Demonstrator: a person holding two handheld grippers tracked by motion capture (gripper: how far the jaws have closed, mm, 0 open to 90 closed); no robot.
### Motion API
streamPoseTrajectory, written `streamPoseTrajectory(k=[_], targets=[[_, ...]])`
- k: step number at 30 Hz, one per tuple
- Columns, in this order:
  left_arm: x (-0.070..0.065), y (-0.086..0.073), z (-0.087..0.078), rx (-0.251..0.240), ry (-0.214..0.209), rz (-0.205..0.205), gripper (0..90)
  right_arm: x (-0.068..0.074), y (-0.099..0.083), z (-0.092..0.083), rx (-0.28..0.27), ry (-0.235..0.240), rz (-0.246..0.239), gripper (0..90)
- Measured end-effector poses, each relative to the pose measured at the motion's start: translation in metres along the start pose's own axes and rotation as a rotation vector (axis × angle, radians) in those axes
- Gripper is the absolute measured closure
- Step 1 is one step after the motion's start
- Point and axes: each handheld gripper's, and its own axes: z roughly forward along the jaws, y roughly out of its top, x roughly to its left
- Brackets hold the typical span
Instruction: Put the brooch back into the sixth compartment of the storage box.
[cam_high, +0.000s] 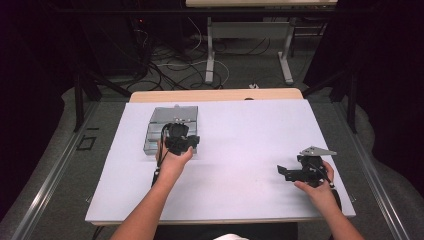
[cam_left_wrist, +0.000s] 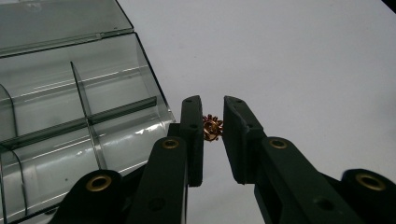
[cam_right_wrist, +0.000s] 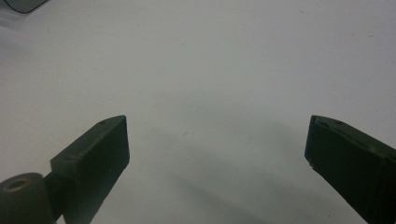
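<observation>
A clear plastic organiser box (cam_high: 170, 122) with its lid open lies at the back left of the white table; in the left gripper view its divided compartments (cam_left_wrist: 79, 126) look bare. My left gripper (cam_left_wrist: 213, 128) is just right of the box's near corner, shut on a small copper-coloured toothed part (cam_left_wrist: 212, 128) pinched between its fingertips. In the high view the left gripper (cam_high: 181, 140) hovers at the box's right front edge. My right gripper (cam_high: 283, 171) rests far off at the table's right side, jaws wide apart over bare white surface (cam_right_wrist: 215, 140).
The white table sheet (cam_high: 240, 150) spreads broadly between the two hands. Beyond the table's far edge are desk legs (cam_high: 210, 50) and loose cables (cam_high: 170, 65) on the floor. A corner of the box (cam_right_wrist: 21, 4) peeks into the right gripper view.
</observation>
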Motion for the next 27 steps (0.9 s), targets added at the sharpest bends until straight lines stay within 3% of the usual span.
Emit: streamPoseTrajectory(k=[27], targets=[[0.018, 0.004, 0.018, 0.049, 0.028, -0.068, 79.1, 0.0, 0.0, 0.0, 0.002, 0.0, -0.003, 6.2]])
